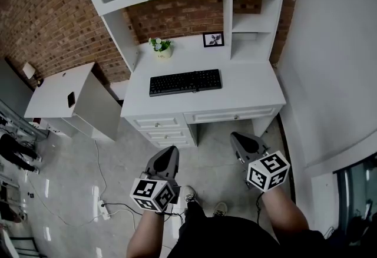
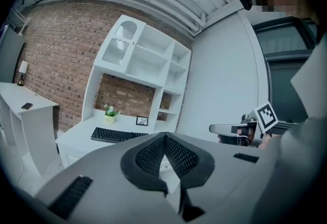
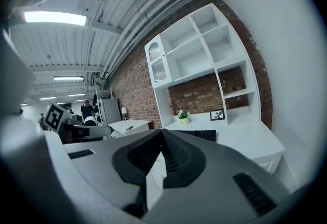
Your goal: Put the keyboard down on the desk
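Lying flat across the middle of the white wooden surface (image 1: 250,91), long side parallel to the front edge: the black rectangular keyboard (image 1: 185,82), resting just as the task sentence wants. Impossible to say from 1 moment whether put there by the task. Set forward of the small green potted plant (image 1: 161,46) and the small black-framed picture (image 1: 213,39), both pushed back against the red brick wall (image 1: 182,15), probably to leave the front clear for typing.

Held low over the glossy grey floor (image 1: 212,154), well apart from the keyboard and short of the drawer fronts: the grey left claw (image 1: 171,151) and the grey right claw (image 1: 238,136), both aimed toward the surface, each with a marker cube near the wrist. Closed tip to tip in both gripper views, nothing pinched between the black ribbed pads, so no load carried in either.

Judged from stance alone: 2 empty claws at a distance, fitting either a keyboard already let go and left in place, or a keyboard waiting to be lifted and set down again.
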